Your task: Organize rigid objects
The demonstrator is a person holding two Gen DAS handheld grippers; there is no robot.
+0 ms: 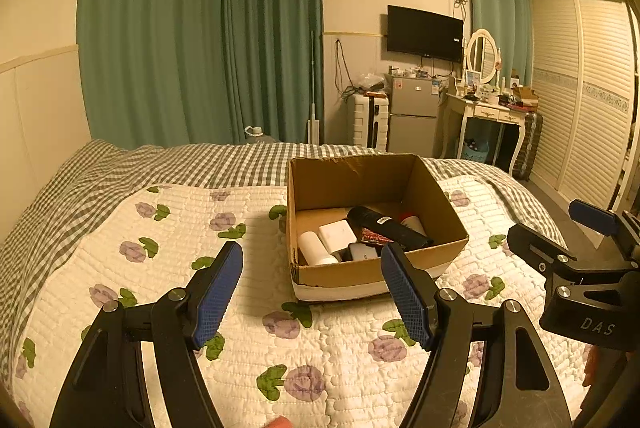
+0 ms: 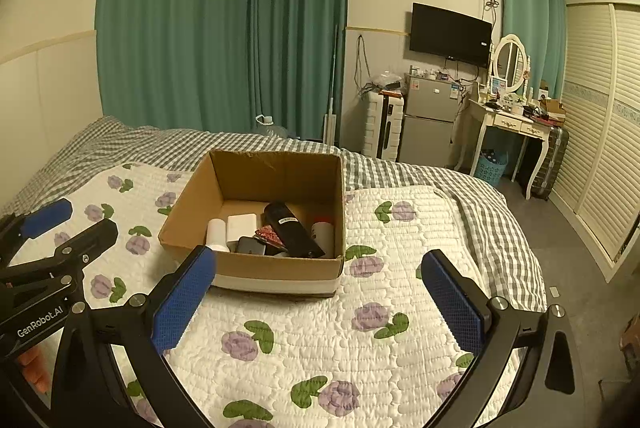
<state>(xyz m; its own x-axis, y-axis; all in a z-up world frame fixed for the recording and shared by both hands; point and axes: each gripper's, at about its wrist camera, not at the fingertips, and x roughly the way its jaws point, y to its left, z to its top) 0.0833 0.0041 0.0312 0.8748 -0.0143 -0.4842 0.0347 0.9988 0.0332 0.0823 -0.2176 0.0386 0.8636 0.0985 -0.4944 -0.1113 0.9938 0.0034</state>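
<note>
An open cardboard box point(image 1: 436, 200) point(image 2: 200, 190) stands on the flowered quilt. Inside lie a long black cylinder point(image 1: 388, 227) point(image 2: 294, 230), a white cylinder point(image 1: 316, 248) point(image 2: 216, 231), a white block point(image 1: 338, 234) point(image 2: 241, 226), a dark flat device point(image 1: 362, 251) point(image 2: 251, 245), a red patterned packet point(image 1: 374, 237) point(image 2: 269, 234) and a red-capped white bottle point(image 1: 412, 222) point(image 2: 323, 232). My left gripper point(image 1: 312, 294) is open and empty, just in front of the box. My right gripper point(image 2: 320, 302) is open and empty, in front of the box; it also shows in the left wrist view point(image 1: 560, 228).
The quilt point(image 1: 280, 348) point(image 2: 320, 348) lies over a grey checked bedspread point(image 1: 120, 168) point(image 2: 480, 212). Beyond the bed stand green curtains point(image 1: 200, 28), a small fridge point(image 1: 414, 112), a white suitcase point(image 1: 368, 120), a dressing table point(image 1: 488, 112) and a wardrobe point(image 1: 580, 88).
</note>
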